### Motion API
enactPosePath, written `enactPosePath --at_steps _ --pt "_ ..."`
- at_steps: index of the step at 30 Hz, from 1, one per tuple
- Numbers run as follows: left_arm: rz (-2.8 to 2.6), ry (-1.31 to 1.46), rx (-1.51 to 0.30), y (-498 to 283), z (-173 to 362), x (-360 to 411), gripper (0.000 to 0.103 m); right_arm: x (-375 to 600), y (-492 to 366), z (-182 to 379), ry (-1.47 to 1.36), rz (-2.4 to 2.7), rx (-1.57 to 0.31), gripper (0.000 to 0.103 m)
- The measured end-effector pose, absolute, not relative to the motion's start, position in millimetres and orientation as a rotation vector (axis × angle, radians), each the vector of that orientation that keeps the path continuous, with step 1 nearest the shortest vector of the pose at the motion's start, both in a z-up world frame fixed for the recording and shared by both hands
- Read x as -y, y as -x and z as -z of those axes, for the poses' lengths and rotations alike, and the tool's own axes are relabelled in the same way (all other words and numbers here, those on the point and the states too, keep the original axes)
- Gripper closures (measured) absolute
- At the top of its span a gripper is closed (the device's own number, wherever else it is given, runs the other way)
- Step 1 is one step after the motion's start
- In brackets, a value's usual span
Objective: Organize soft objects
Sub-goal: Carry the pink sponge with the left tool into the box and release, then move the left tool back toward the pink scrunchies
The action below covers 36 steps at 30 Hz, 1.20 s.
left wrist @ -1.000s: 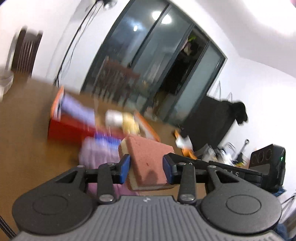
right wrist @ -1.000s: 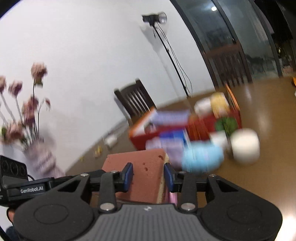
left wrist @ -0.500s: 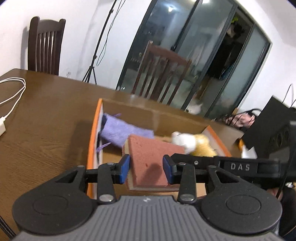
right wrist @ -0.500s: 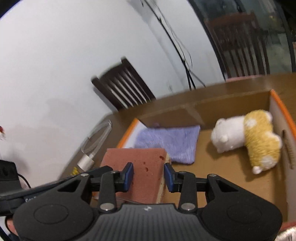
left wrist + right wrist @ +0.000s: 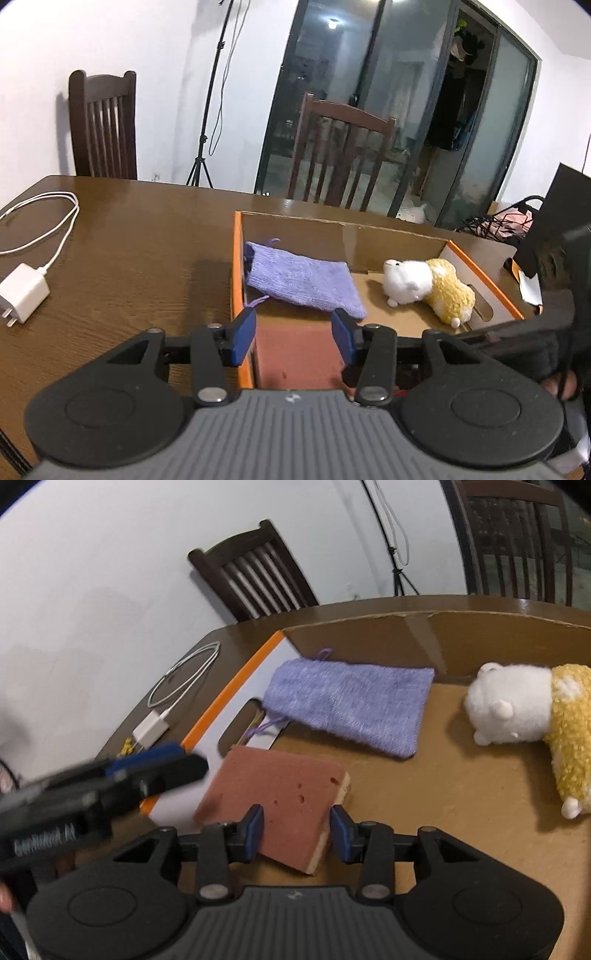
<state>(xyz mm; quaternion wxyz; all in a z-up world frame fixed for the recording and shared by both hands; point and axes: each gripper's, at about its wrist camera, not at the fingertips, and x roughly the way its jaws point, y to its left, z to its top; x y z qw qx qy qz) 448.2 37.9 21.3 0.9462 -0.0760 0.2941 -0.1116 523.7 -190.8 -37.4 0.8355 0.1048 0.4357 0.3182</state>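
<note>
A reddish sponge (image 5: 280, 797) with a yellow underside lies on the floor of an orange-rimmed cardboard box (image 5: 236, 679), near its left wall. It also shows in the left wrist view (image 5: 295, 354). My right gripper (image 5: 295, 832) is open, its blue pads either side of the sponge's near end. My left gripper (image 5: 293, 334) is open above the sponge by the box (image 5: 236, 280) rim; it appears blurred in the right wrist view (image 5: 147, 768). A purple knitted pouch (image 5: 303, 280) and a white-and-yellow plush toy (image 5: 428, 288) lie in the box.
A white charger with its cable (image 5: 26, 288) lies on the brown wooden table (image 5: 129, 266) to the left of the box. Dark wooden chairs (image 5: 103, 125) stand behind the table. A light stand (image 5: 207, 110) is by the wall.
Both grippers carried the sponge over the box and lowered it inside. Both have opened, and the sponge now rests on the box floor.
</note>
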Motion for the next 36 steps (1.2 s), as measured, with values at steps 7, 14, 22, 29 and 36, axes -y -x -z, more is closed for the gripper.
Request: enactPosePath --at_steps 7,14,22,29,36 --pt "0.218 0.118 -0.528 -408.7 -69.4 -33.0 0.053 231.4 -494.2 -26.9 -0.155 -0.594 -0.773 0.049" --pt "0.214 0.034 -0.421 -337.8 -118.1 -23.4 0.042 305.6 -416.3 -106.1 -0.088 -0.474 -0.575 0.034" --pt "0.249 -0.008 -0.366 -272.2 -134.1 2.4 0.03 342.3 -327.1 -116.1 -0.032 -0.415 -0.471 0.03" --pt "0.253 0.029 -0.376 -202.8 -85.4 13.9 0.023 340.0 -229.0 -74.0 -0.011 -0.426 -0.37 0.023" --pt "0.276 0.087 -0.497 -158.7 -25.4 10.7 0.022 335.2 -171.7 0.4 -0.144 -0.443 -0.479 0.023"
